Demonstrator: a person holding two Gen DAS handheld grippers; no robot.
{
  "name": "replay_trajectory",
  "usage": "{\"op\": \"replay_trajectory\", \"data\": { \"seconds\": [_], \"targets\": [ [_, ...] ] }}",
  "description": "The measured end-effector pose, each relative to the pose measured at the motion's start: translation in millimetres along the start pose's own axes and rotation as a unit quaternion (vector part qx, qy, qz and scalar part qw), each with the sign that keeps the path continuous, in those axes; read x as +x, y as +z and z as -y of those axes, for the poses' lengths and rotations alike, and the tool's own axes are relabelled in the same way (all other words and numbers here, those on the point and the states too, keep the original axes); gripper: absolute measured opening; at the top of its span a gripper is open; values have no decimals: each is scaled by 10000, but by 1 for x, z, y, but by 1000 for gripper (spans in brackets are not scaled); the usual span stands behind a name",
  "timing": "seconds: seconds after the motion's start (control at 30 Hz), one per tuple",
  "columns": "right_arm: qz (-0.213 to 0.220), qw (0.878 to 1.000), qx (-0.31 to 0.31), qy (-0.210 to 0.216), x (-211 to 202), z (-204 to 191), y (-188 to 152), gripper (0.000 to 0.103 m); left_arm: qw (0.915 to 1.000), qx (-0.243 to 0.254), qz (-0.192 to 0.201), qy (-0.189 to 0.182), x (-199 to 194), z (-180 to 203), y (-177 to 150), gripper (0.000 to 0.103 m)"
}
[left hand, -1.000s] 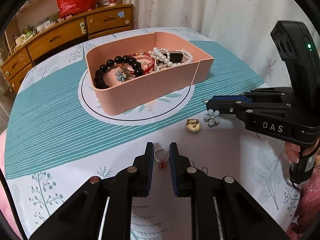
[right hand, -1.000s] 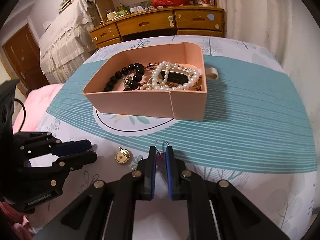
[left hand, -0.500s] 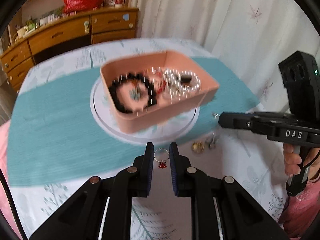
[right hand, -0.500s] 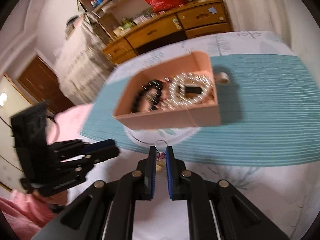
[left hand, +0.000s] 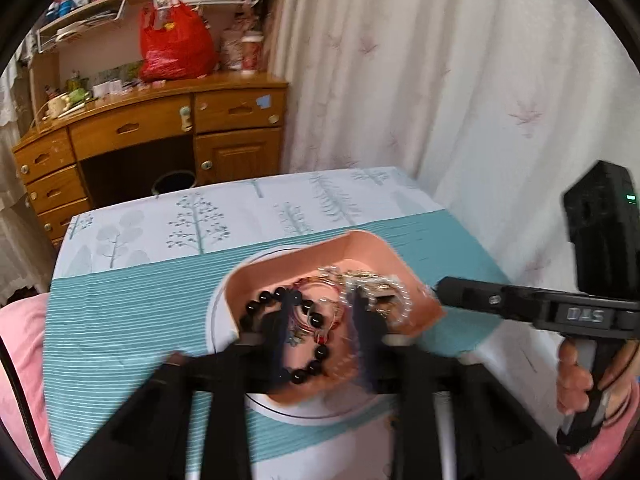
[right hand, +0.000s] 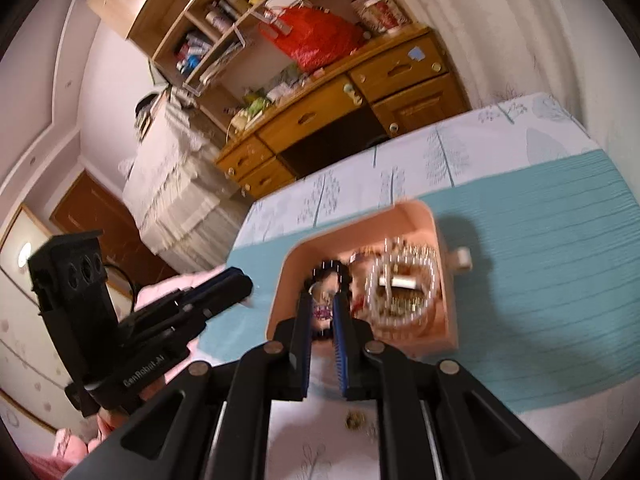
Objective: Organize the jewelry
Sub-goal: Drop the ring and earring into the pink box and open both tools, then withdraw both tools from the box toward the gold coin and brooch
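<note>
The pink box [left hand: 372, 246] holds a black bead bracelet [left hand: 304, 372], a pearl string [right hand: 400, 280] and other jewelry; it also shows in the right wrist view [right hand: 448, 300]. My left gripper [left hand: 320, 328] hovers over the box, blurred, its jaws wide apart, with a small ring with a red drop [left hand: 318, 334] between them. My right gripper [right hand: 322, 314] is over the box's near left part, jaws slightly apart, with a small flower piece [right hand: 322, 312] seen between the fingers. A gold brooch [right hand: 354, 420] lies on the cloth below.
The box sits on a white round mat on a teal-striped tablecloth [left hand: 120, 320]. A wooden desk [left hand: 140, 132] with a red bag [left hand: 176, 44] stands behind the table. A white curtain [left hand: 440, 80] hangs to the right.
Both grippers have lifted and moved forward over the pink box. The left gripper's jaws have spread wide, and the right's have parted a little. The view is blurred by motion.
</note>
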State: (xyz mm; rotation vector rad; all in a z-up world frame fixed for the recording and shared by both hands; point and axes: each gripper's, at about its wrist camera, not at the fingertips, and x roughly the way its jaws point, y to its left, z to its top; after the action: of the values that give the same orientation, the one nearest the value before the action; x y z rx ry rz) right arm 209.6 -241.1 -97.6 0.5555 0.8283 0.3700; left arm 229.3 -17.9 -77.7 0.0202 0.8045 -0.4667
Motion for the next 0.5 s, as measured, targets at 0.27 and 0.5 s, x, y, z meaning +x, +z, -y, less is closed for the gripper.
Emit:
{"op": "replay_trajectory", "data": {
  "seconds": [0.27, 0.5],
  "targets": [
    [198, 9990, 343, -200, -17, 16, -9, 55, 9991, 69, 15, 422, -14, 2, -4, 88],
    [216, 9919, -587, -1108, -27, 6, -41, 74, 9978, 90, -545, 367, -7, 12, -37, 89]
  ]
}}
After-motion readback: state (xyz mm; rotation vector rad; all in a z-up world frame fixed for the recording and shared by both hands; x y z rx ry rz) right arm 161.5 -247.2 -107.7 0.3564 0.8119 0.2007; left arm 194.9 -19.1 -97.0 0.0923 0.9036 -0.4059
